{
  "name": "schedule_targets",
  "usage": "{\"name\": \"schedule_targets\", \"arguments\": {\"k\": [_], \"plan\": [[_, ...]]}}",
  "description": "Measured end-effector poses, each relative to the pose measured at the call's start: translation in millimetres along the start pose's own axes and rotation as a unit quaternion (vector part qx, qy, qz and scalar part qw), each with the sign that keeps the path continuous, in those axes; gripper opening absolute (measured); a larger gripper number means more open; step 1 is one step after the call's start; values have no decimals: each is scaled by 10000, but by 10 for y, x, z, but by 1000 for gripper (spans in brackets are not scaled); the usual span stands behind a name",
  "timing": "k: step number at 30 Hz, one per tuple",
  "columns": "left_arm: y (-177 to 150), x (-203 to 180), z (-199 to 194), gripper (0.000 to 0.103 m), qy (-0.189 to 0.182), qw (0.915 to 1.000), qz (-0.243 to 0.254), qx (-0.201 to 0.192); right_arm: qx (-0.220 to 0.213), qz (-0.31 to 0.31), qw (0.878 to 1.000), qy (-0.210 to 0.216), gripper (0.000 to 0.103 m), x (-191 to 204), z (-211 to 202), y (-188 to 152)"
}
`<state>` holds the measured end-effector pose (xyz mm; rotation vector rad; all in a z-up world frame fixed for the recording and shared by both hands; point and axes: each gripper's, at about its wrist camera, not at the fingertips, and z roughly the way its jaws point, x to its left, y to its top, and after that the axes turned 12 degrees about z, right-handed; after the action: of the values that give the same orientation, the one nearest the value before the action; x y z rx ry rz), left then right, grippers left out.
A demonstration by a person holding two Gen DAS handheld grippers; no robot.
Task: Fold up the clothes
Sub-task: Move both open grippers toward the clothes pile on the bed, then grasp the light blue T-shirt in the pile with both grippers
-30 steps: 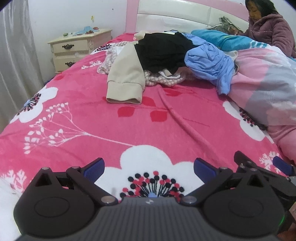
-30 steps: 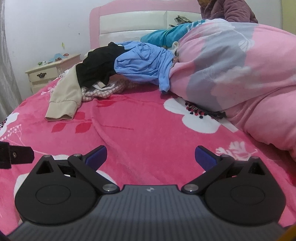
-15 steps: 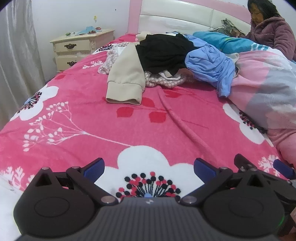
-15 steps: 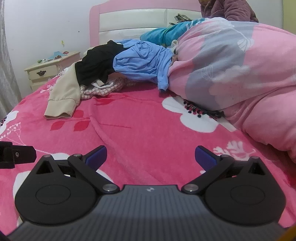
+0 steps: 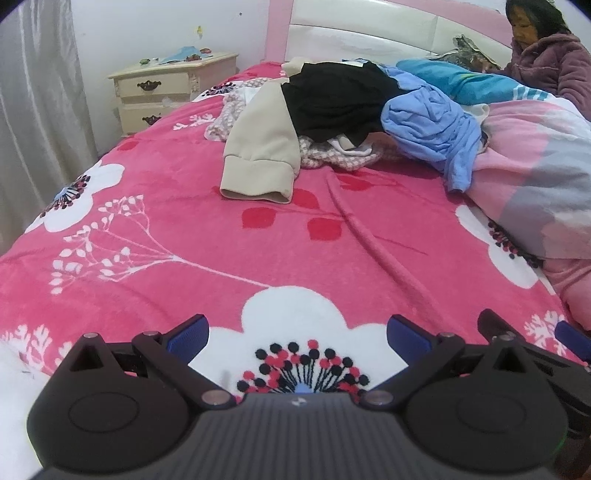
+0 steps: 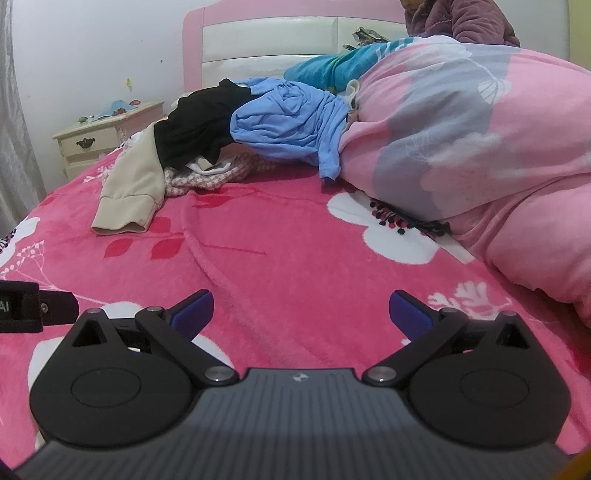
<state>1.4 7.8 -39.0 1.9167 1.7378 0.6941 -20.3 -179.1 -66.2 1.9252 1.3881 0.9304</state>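
Observation:
A heap of unfolded clothes lies far up the bed: a beige garment (image 5: 260, 162) (image 6: 133, 192), a black one (image 5: 332, 99) (image 6: 195, 125), a light blue one (image 5: 432, 129) (image 6: 291, 122) and a pink checked one (image 5: 332, 158) (image 6: 199, 181) underneath. My left gripper (image 5: 298, 334) is open and empty, low over the pink flowered blanket (image 5: 207, 229), well short of the heap. My right gripper (image 6: 301, 312) is open and empty too, beside the left one; its fingers show at the right edge of the left wrist view (image 5: 569, 338).
A rolled pink and grey duvet (image 5: 535, 177) (image 6: 461, 140) fills the bed's right side. A person in a purple jacket (image 5: 550, 62) sits by the white headboard (image 5: 369, 33). A cream nightstand (image 5: 166, 92) and a grey curtain (image 5: 37, 110) stand at the left.
Both grippers have moved a little forward up the bed toward the clothes heap. Both stay open and empty.

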Motion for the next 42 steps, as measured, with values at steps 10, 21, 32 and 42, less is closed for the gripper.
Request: {"name": "schedule_targets", "arguments": {"k": [10,21,32,42], "plan": [[98,-51,343,103,-34,10000,-43,-21,46,-74,10000,-38,102,-21,56,8],[781,-188,957,103,-574,9914,581,-1020,-244,-319,9991,161,102,-213,500,358],[2076,-981,1897,86,242,9246,2719,-2655,-1257,-1364,9739,1309,101,-61,1703,2013],[2497,-1426,2518,30,503,9241,2882,-2459,582,-23,9854,1598,67,204,3220,2853]]}}
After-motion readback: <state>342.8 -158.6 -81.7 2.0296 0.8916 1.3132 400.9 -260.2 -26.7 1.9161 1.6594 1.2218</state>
